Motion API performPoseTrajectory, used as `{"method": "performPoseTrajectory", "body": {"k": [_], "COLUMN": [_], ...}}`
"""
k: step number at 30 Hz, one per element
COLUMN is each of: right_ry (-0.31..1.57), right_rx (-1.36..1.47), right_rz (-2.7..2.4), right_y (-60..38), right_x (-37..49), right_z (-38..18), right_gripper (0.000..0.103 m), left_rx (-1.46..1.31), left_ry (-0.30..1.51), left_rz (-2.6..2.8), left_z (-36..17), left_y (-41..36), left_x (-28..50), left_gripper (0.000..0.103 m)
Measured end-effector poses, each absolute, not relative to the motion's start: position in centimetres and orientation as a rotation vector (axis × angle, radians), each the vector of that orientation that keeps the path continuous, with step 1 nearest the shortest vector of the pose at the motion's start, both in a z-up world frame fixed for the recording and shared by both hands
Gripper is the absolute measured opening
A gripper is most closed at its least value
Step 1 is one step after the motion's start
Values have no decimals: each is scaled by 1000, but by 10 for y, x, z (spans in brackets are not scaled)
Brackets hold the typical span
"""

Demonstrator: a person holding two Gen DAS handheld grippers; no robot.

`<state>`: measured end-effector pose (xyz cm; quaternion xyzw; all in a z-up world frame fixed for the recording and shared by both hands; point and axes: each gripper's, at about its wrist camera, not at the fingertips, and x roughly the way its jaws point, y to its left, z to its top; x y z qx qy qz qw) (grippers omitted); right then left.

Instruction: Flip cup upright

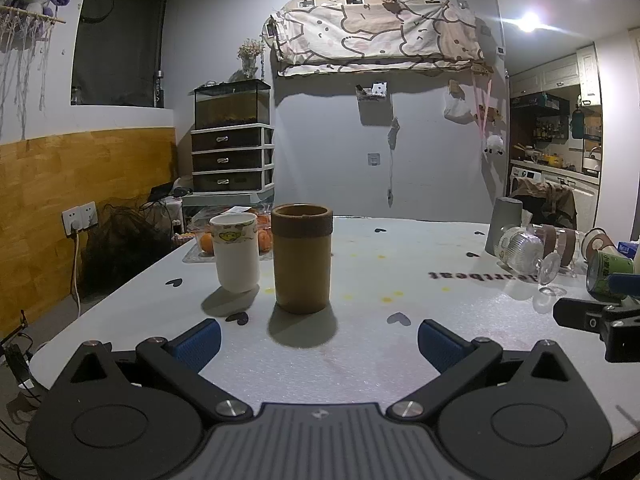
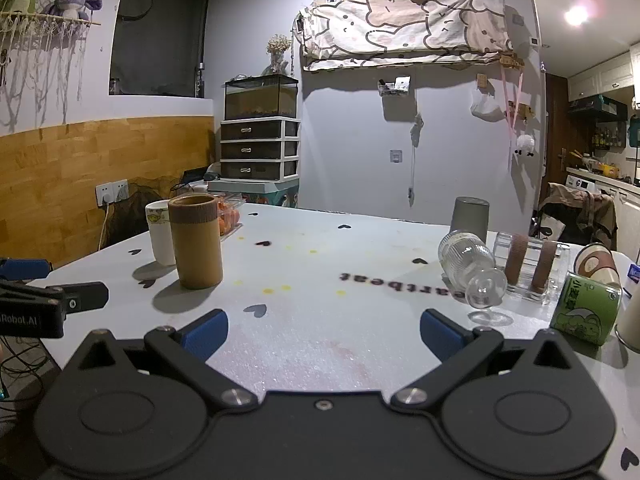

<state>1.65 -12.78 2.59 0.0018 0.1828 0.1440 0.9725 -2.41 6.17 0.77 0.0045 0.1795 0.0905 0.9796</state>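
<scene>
The left gripper (image 1: 318, 338) and the right gripper (image 2: 322, 332) both hang over the near edge of the white table (image 2: 320, 344), each with its blue-padded fingers spread wide and holding nothing. A brown cup (image 1: 302, 258) stands upright, mouth up, just beside a white cup (image 1: 236, 250) with a cartoon band. On the right side, well apart from these, a ribbed glass goblet (image 2: 472, 266) lies tipped over near a green cup (image 2: 586, 310) printed with a frog and unreadable characters, and a grey cup (image 2: 469, 218) stands inverted. The tablecloth reads "heartbeat" upside down; the left gripper's body reads "Robot.AI".
</scene>
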Motion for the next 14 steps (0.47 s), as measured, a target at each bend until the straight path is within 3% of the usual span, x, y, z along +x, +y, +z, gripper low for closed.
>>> {"method": "performPoseTrajectory", "body": {"k": [14], "right_ry": [368], "right_rx": [11], "right_rz": [287], "right_y": [-128], "right_x": [17], "right_z": [25], "right_gripper": [103], "left_rx": [10], "left_ry": [363], "left_rz": [180], "left_z": [8], "left_y": [61], "left_x": [-25], "left_gripper": [103]}}
